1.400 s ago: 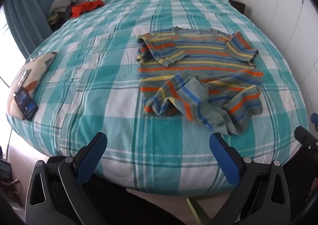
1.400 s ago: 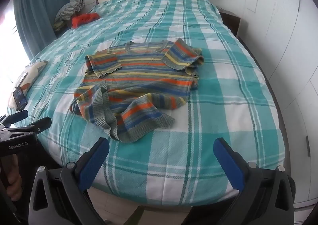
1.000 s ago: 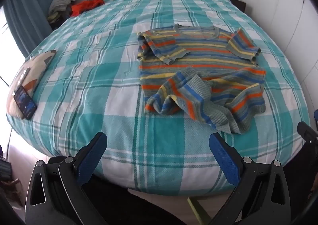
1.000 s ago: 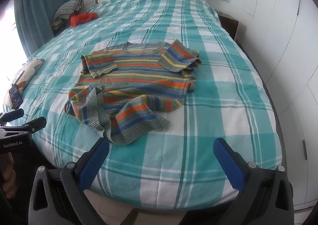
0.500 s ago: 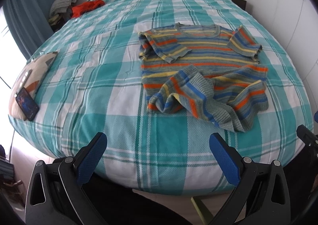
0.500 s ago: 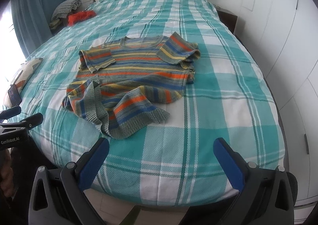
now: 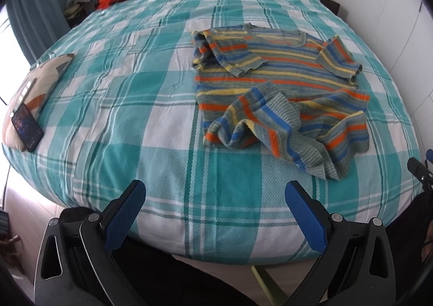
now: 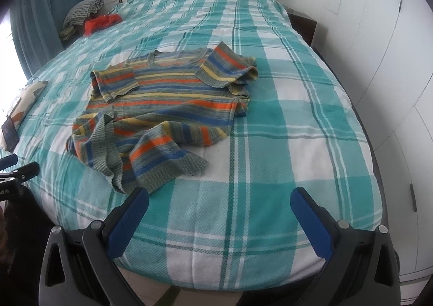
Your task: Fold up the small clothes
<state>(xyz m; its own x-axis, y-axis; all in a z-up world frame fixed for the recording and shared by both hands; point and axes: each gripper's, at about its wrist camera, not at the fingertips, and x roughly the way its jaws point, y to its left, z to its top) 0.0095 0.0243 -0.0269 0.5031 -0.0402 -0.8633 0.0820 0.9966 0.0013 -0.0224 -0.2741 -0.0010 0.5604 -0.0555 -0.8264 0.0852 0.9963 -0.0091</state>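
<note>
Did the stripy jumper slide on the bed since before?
No. The stripy jumper lies over the same teal and white squares of the bedspread. Only the cameras shifted slightly, so it looks a bit nearer.

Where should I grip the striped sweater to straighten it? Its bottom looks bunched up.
Probably take the striped sweater by the ribbed hem that lies rumpled nearest the foot of the bed. Come in low from that near edge: the hem is flipped up and loose there, so open fingers could pinch it.
</note>
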